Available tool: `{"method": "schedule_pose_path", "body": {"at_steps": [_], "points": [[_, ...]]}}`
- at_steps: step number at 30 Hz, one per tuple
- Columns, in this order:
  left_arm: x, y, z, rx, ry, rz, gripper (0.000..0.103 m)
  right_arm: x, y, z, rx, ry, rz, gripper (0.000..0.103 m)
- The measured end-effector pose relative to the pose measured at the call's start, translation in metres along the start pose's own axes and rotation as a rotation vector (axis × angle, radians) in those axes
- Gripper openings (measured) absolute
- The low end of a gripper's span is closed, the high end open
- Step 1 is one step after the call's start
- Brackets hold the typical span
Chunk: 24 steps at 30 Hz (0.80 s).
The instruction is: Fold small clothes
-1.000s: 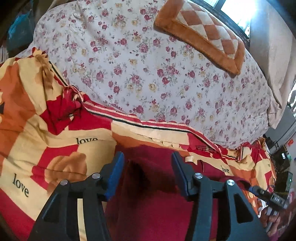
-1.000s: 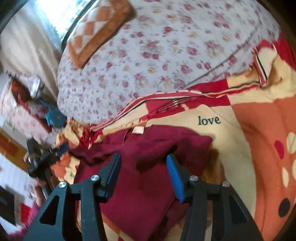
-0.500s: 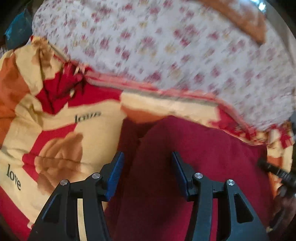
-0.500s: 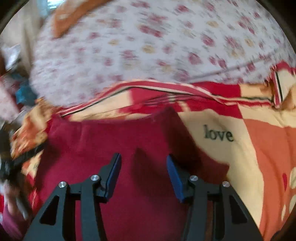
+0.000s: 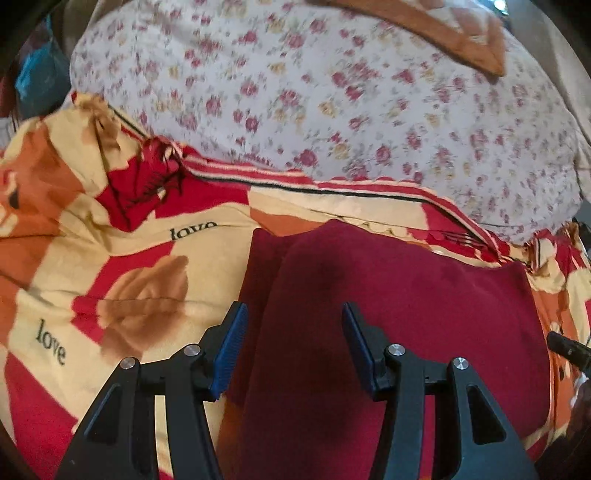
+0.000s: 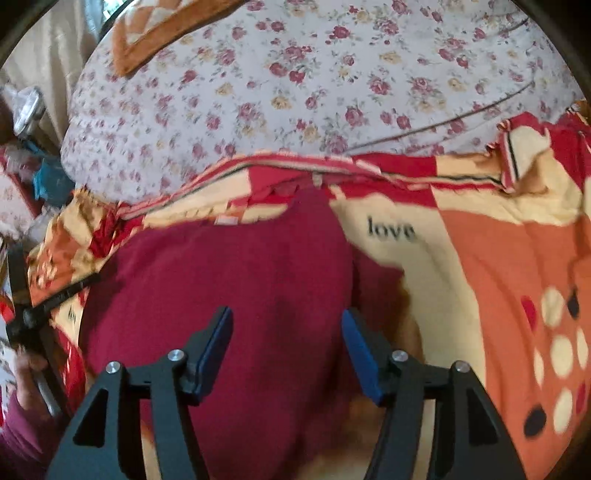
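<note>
The maroon garment (image 5: 388,314) is lying spread on the red, cream and orange "love" blanket (image 5: 110,258), just below the floral sheet (image 5: 332,92) with its brown checked cushion (image 5: 443,29). The left gripper (image 5: 291,328) is hovering over the garment's left edge with its jaws standing apart, nothing pinched between the blue pads. The right gripper (image 6: 286,332) is hanging over the garment's right edge, its jaws having just been opening, the cloth lying beneath them unclamped.
</note>
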<state>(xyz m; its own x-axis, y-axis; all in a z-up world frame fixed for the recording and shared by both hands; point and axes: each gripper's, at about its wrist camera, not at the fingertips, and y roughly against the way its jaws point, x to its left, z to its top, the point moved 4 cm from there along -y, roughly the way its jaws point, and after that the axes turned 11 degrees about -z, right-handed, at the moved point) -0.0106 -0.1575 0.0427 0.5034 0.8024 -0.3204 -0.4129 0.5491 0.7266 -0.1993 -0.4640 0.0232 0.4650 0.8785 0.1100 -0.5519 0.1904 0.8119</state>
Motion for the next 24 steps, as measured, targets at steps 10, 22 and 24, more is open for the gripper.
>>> {"method": "schedule_pose_path", "body": {"at_steps": [10, 22, 24], "points": [[-0.012, 0.019, -0.038, 0.004, -0.062, 0.061, 0.032, 0.004, 0.002, -0.044, 0.034, 0.138, -0.099, 0.01], [-0.009, 0.027, -0.048, -0.004, -0.053, 0.058, 0.032, -0.006, 0.019, -0.051, 0.038, 0.07, -0.139, 0.038], [-0.007, 0.027, -0.048, -0.008, -0.047, 0.059, 0.032, -0.005, 0.029, -0.048, 0.015, 0.054, -0.123, 0.04]]}}
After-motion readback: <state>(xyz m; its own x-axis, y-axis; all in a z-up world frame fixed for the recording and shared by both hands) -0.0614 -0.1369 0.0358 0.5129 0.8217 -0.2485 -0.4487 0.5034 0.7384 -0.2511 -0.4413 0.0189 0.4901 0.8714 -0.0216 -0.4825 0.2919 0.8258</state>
